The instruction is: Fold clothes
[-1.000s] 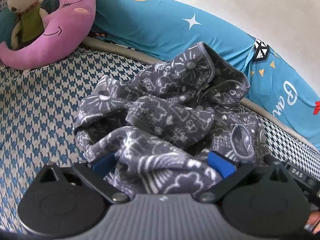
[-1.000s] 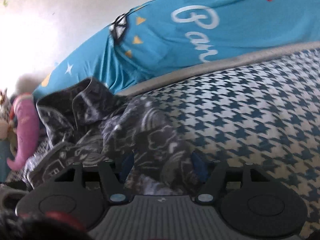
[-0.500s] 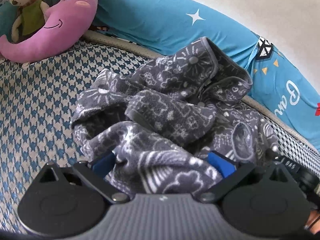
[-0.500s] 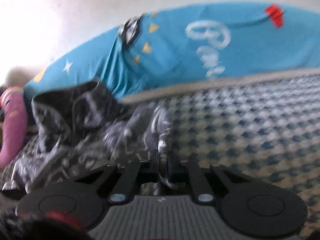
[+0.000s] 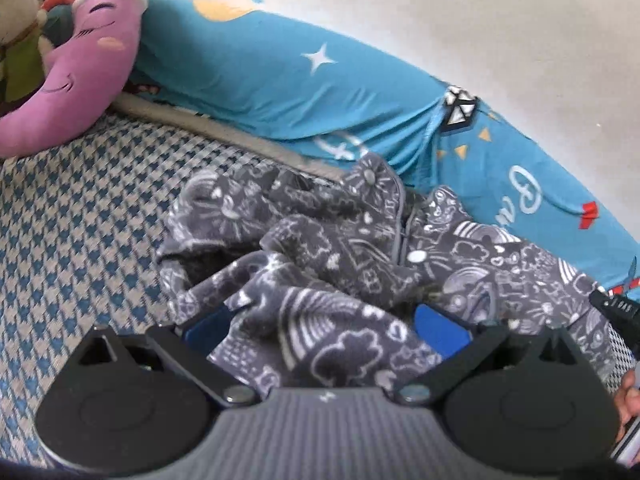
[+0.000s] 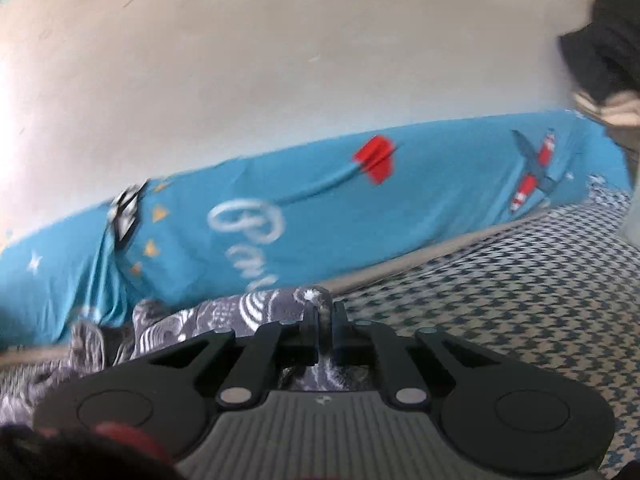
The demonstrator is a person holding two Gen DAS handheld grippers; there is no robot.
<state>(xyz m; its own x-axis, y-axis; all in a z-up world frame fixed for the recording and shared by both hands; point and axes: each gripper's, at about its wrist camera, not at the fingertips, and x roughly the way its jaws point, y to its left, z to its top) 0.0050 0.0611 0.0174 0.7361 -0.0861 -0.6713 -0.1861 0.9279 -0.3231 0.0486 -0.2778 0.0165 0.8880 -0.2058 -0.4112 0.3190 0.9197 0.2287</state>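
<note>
The right gripper (image 6: 326, 322) is pinching a thin edge of the garment (image 5: 340, 264) beside the bolster (image 5: 280, 80), likely slipping, while the left gripper (image 5: 326, 326) is gaping wide around a bunched fold.

Bed (image 5: 80, 216) left of garment heap (image 5: 340, 264) lay open; blue bolster (image 5: 280, 88) blocked rear, pink plush (image 5: 80, 64) blocked far-left corner.

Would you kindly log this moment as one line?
left gripper: open, straddling grey garment | right gripper: shut on garment edge | garment: crumpled, unfolded
</note>
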